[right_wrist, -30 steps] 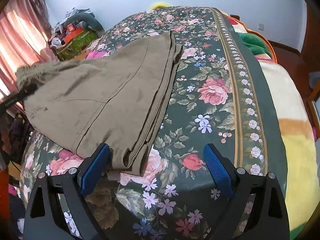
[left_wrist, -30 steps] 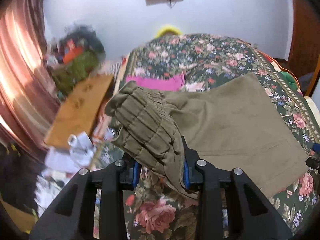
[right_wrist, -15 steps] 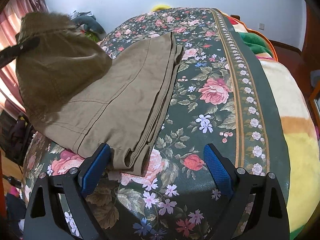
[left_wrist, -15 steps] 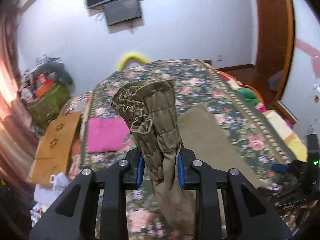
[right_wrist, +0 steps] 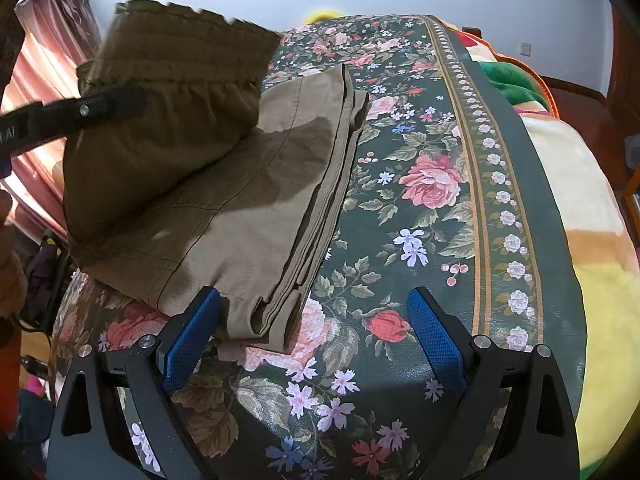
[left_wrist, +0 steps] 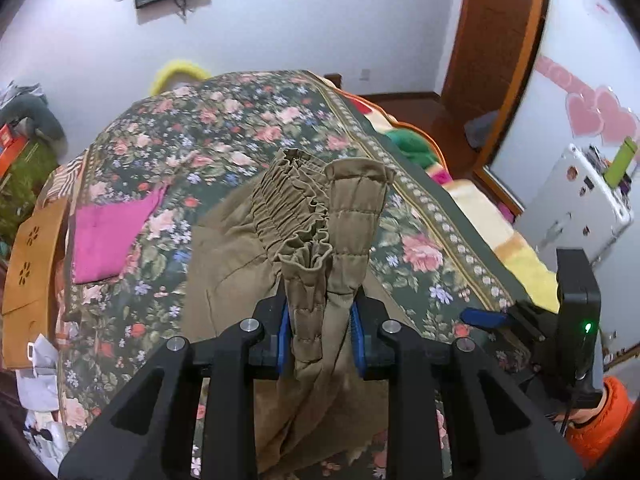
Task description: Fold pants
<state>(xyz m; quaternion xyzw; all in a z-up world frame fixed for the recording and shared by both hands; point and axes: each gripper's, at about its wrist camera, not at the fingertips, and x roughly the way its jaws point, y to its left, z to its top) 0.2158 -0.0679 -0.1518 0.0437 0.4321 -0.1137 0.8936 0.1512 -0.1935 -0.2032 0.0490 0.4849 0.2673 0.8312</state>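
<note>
Olive-khaki pants (right_wrist: 256, 184) lie partly folded on the bed's floral blanket (right_wrist: 432, 216), their stacked leg edges running along the right side of the pile. The elastic waistband (left_wrist: 320, 216) is lifted clear of the bed: the left gripper (left_wrist: 320, 336) has its jaws closed on the gathered waist fabric, which rises bunched above the blue pads (left_wrist: 283, 332) and hangs down below them. Seen from the right wrist, that raised waist portion (right_wrist: 168, 112) slopes over the flat lower layer and casts a shadow on it, with the left gripper's dark finger entering from the left edge.

The right gripper (right_wrist: 316, 332) sits low at the near end of the pants with its jaws wide apart and holding nothing; its left blue pad (right_wrist: 192, 332) is just beside the hem corner, whether touching cannot be told, while the other pad is over bare blanket. A folded magenta cloth (left_wrist: 112, 236) lies on the bed to the left of the pants, apart from them.
</note>
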